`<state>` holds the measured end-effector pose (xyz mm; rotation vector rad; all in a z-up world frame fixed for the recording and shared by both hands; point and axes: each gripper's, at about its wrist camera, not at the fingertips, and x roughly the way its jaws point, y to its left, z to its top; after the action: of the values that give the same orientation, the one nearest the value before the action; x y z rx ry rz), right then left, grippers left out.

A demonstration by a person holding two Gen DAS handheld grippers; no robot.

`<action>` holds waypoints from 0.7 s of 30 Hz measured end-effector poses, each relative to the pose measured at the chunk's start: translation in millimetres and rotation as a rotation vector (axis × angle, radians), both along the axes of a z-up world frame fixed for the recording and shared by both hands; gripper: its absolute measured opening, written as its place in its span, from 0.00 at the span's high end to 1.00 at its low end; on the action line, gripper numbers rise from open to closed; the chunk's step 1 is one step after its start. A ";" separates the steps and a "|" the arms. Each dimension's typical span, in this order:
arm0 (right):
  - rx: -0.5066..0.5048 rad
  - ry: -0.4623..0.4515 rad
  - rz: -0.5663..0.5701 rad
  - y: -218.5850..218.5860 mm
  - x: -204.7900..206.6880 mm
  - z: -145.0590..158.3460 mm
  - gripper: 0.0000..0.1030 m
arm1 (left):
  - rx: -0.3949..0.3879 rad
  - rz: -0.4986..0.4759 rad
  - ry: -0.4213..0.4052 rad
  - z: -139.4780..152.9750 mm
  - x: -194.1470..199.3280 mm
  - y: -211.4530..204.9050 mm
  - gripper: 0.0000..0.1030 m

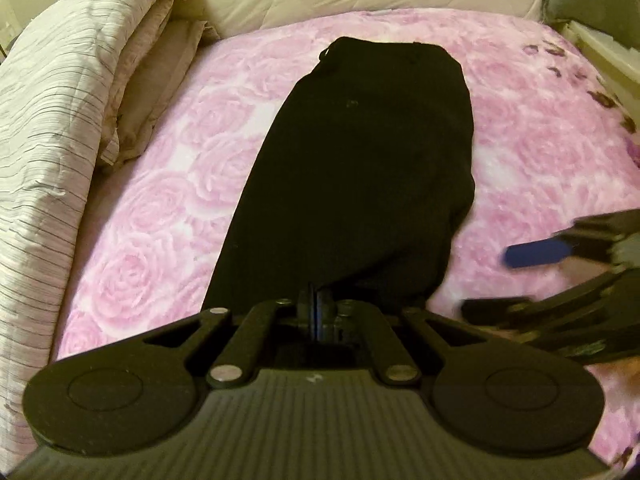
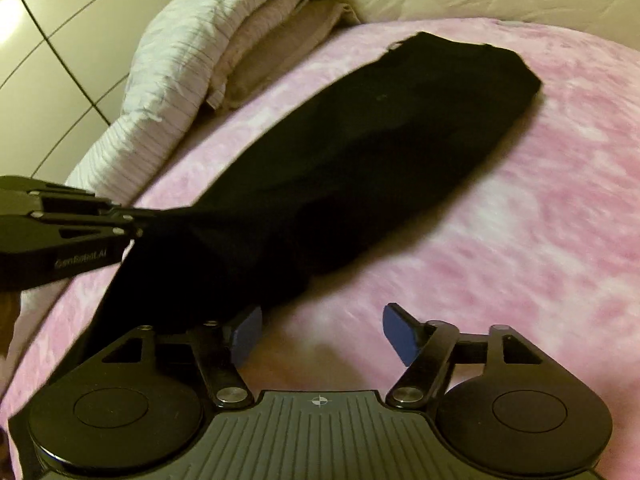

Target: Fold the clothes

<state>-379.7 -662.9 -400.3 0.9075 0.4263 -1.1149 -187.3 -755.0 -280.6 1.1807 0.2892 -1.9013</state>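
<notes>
Left wrist view: the left gripper (image 1: 316, 312) has its 2 fingers pinched tight on the near end of the black garment (image 1: 360, 168), which stretches away across the pink rose-print blanket (image 1: 160, 200). In the right wrist view, the right gripper (image 2: 320, 334) stands wide apart with nothing between its blue pads (image 2: 398, 332), just beside the garment's near edge. Farther off, folded striped bedding (image 1: 60, 100) lies at the blanket's left side.

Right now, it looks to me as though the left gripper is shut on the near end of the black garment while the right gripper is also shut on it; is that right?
Not quite. The left gripper is shut on the black garment, but the right gripper is open, nothing between its blue pads. The right wrist view shows it.
</notes>
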 end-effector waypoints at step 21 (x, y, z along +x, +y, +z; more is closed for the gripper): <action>-0.056 0.397 -0.289 28.9 6.1 -16.2 0.27 | 0.017 -0.438 -0.081 -38.9 -17.7 76.8 0.97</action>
<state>-373.5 -634.0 -416.5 0.7105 0.5975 -1.5747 -205.0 -678.1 -319.4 1.4151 -0.0010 -2.2176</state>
